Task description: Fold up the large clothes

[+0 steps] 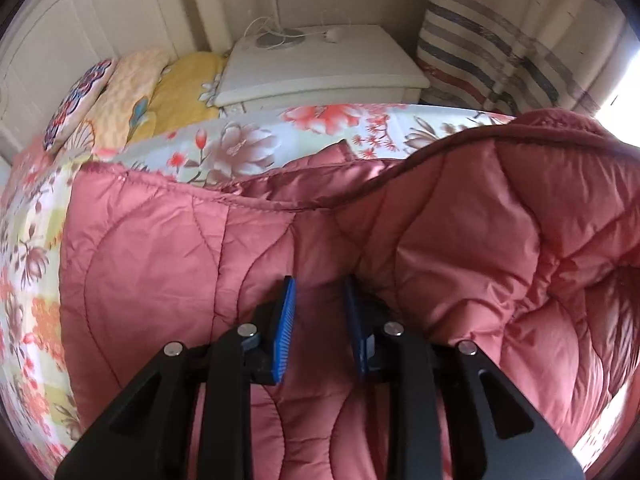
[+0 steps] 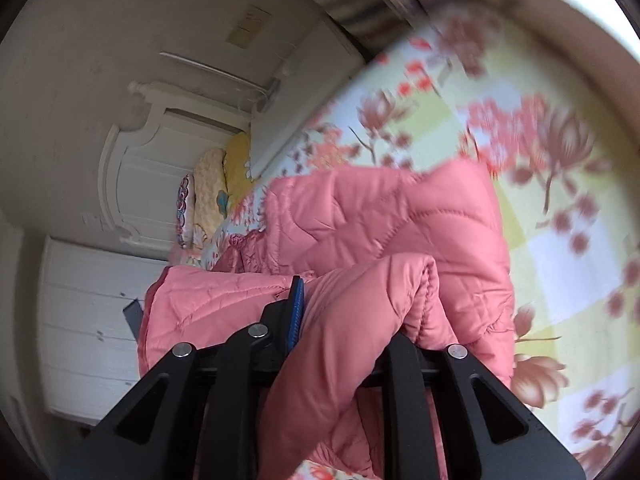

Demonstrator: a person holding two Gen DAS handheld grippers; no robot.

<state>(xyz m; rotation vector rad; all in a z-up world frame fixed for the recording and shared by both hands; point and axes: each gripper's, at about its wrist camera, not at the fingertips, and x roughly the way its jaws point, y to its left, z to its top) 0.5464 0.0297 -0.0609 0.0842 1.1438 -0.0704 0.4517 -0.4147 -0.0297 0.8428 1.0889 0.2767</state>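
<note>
Left gripper [image 1: 318,286] pointing steeply down onto the pink quilted jacket [image 1: 360,240]. Blue pads [image 1: 286,328] stand a little apart, with a ridge of the jacket's fabric running up between them; cannot tell if the pads actually press it (looks slack, gap visible on both sides).

Right gripper [image 2: 316,292]: jaws almost closed, clamped on a bunched fold of the same jacket [image 2: 380,240]. Fabric drapes over the right finger and hides it; only the left blue pad [image 2: 295,308] shows. View is motion-blurred on the far side.

The jacket lies spread over the floral bedsheet [image 1: 240,144], covering most of the bed's near part, its hemmed edge running parallel to the bed's far edge with a strip of sheet left bare. In the left wrist view its right part is lifted into a puffy hump.

Further back: pillows [image 1: 120,92] stacked at the headboard [image 1: 80,20] end of the bed, white nightstand [image 1: 324,64] beyond the bed's far edge with a cable on top, striped cloth [image 1: 480,40] to its right.
</note>
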